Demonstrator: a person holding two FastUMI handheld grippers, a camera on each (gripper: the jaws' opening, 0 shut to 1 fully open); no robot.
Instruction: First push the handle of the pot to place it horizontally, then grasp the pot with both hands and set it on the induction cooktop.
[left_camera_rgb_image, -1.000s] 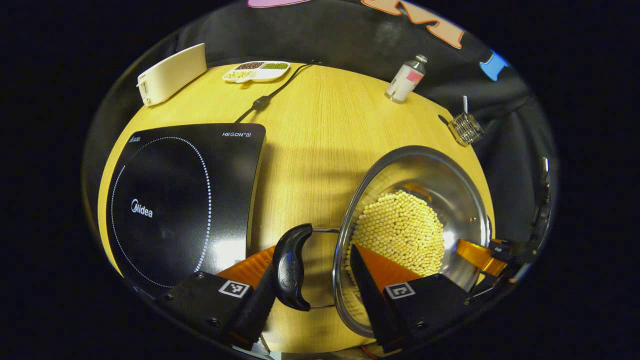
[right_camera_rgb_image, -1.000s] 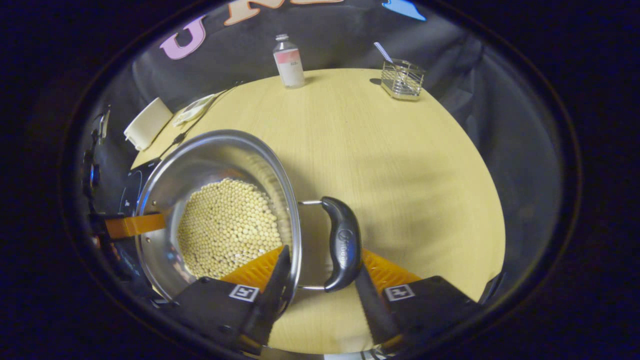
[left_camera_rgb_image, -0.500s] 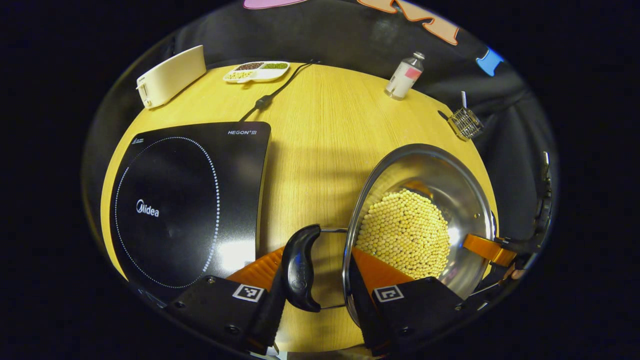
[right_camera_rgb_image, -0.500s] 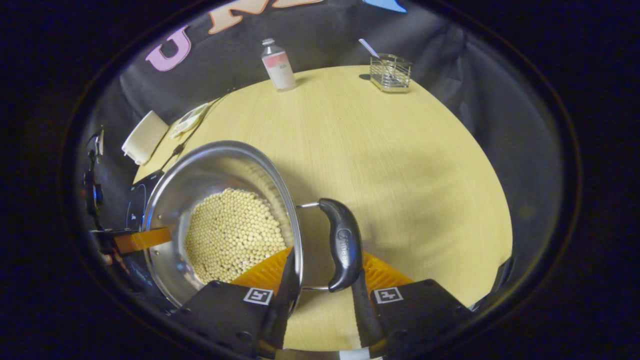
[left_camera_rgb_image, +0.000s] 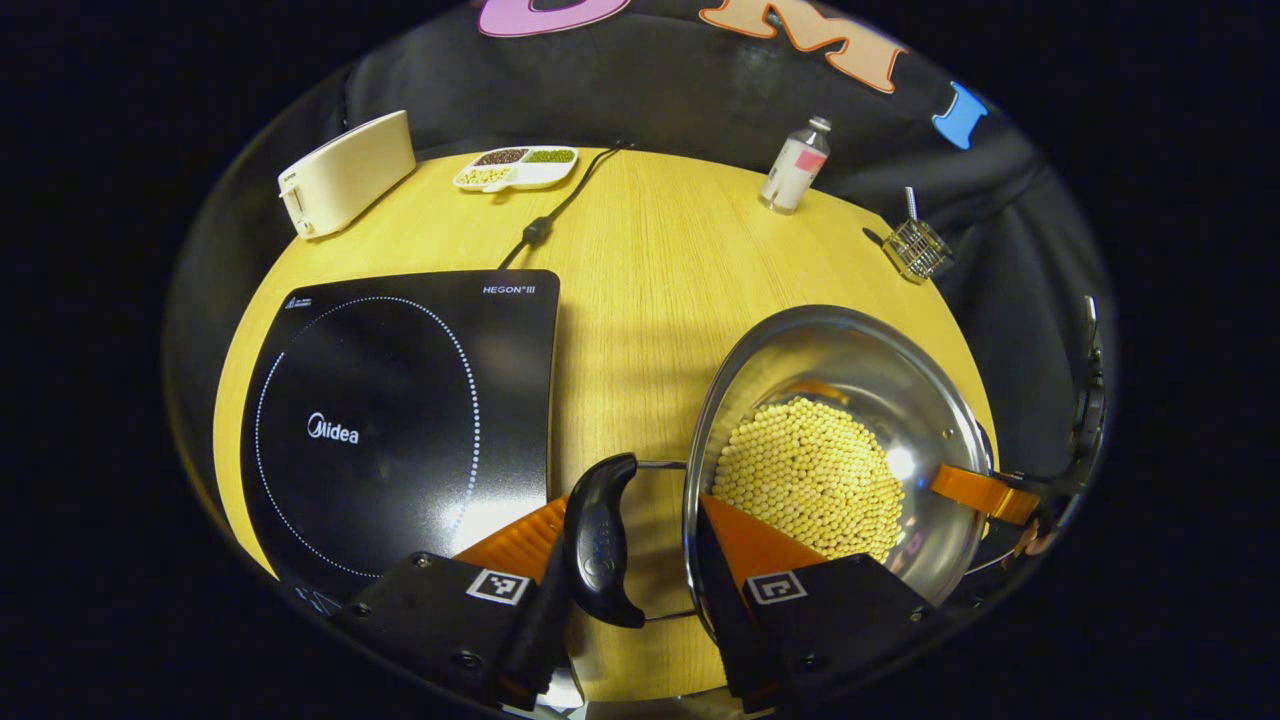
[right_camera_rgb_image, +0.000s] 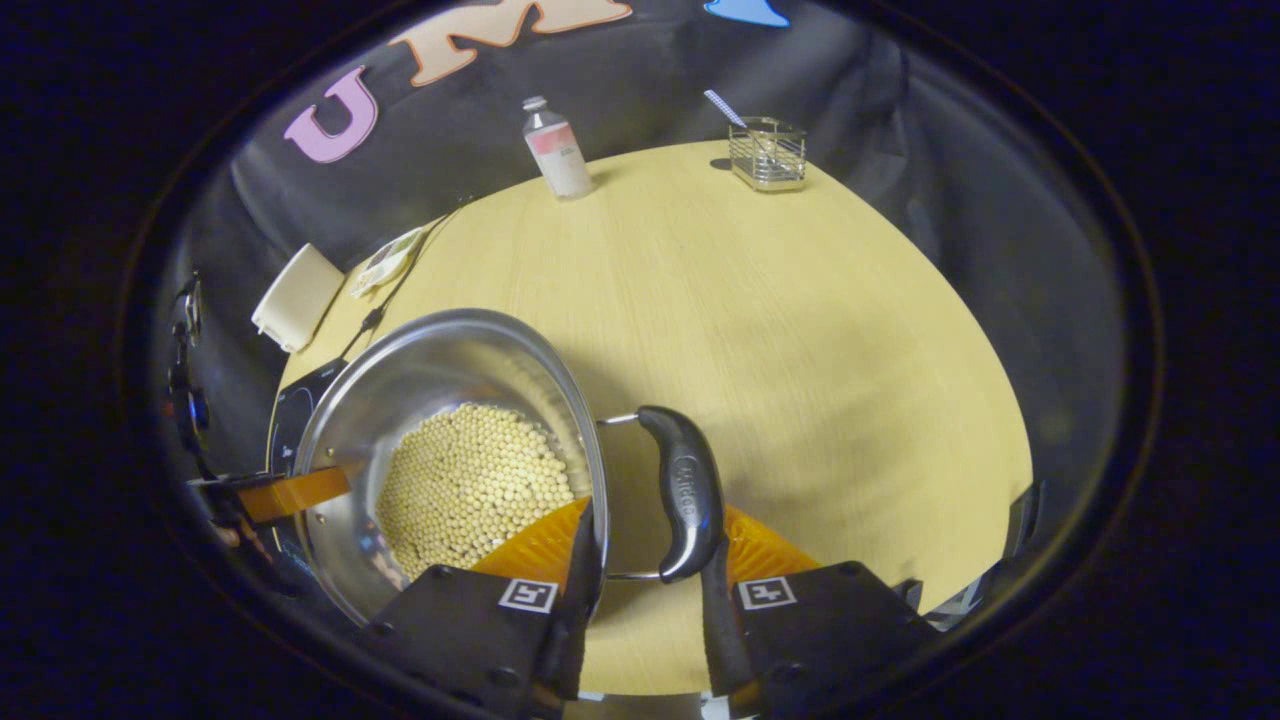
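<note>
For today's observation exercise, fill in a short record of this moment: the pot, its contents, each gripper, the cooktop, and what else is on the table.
pot: steel pot, between both grippers, right of the cooktop
contents: pale round beans
left gripper: left gripper closed across the pot's left handle and rim
right gripper: right gripper closed across the right handle and rim
induction cooktop: black induction cooktop, nothing on it
table: round wooden table
other items: bottle, wire basket, white toaster, divided dish

Bare wooden tabletop (left_camera_rgb_image: 640, 300) is lying open between the steel bean-filled pot (left_camera_rgb_image: 860, 370) and the flat black induction cooktop (left_camera_rgb_image: 400, 420); nothing is standing between them.
</note>
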